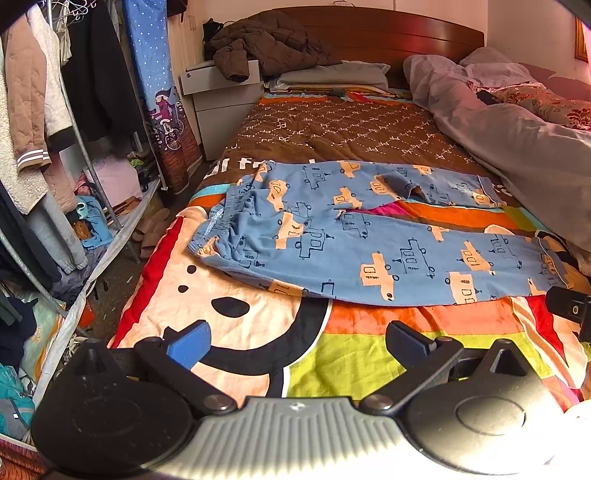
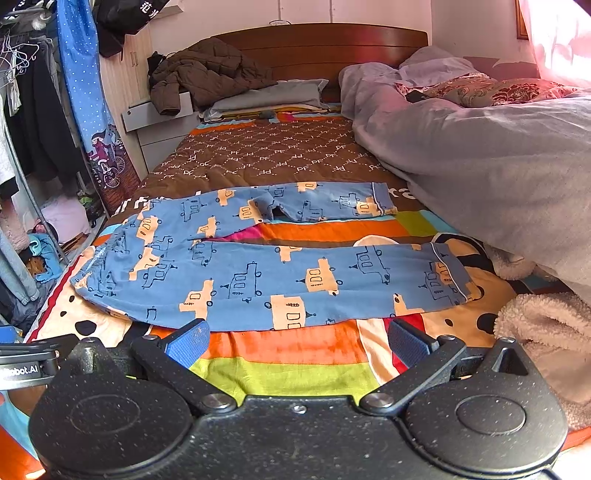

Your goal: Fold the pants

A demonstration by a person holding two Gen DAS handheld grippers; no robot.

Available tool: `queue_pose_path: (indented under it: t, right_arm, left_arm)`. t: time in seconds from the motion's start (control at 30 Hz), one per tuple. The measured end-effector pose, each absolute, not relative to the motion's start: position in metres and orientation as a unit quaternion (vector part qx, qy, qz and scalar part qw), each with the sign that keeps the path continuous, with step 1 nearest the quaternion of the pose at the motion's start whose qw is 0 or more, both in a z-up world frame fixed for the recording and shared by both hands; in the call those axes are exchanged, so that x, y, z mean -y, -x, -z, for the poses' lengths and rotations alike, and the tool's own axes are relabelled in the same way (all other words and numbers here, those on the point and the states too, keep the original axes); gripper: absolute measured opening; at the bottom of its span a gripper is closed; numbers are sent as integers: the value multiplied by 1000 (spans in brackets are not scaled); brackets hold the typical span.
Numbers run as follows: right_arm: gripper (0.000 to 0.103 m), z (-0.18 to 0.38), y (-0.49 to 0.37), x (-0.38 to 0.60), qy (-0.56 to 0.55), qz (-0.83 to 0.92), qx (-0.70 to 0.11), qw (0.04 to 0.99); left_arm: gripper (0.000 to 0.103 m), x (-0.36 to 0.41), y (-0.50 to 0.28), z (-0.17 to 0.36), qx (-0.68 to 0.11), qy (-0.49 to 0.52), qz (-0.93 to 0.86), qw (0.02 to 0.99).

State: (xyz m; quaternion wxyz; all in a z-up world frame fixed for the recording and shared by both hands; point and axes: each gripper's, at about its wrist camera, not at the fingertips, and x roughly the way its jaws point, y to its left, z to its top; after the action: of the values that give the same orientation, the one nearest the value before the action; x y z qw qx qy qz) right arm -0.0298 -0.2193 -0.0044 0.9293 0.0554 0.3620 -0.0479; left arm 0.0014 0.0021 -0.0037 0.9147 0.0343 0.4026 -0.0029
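The blue pants (image 1: 369,236) lie flat on the bed (image 1: 362,133), on top of a bright blanket (image 1: 354,362) with stripes and a big cartoon face. The pants have little orange and blue boats on them. The waist is on the left side, and the two legs stretch to the right. The legs are spread a bit apart, so you can see the blanket between them. The far leg has a small crumpled bump near its middle.

The left tongs (image 1: 295,341) hang low over the blanket, just in front of the near leg. Their two tips are wide apart and hold nothing. The right tongs (image 2: 295,341) sit just in front of the near leg too. Their tips are also wide apart and empty. One blue tip (image 2: 188,343) is right at the edge of the pants.

A gray quilt (image 2: 498,166) is bunched up on the right side of the bed. A brown coat (image 1: 266,44) lies near the wooden headboard (image 1: 388,33). Clothes hang on a rack (image 1: 40,92) at the left.
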Motion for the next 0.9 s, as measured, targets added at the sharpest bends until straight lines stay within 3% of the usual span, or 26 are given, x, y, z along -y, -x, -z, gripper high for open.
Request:
queue_pose_path:
  t: [0.9]
  right_arm:
    - [102, 21, 15, 234, -62, 50, -379, 922]
  left_arm:
    - [103, 10, -16, 21, -424, -42, -2, 905]
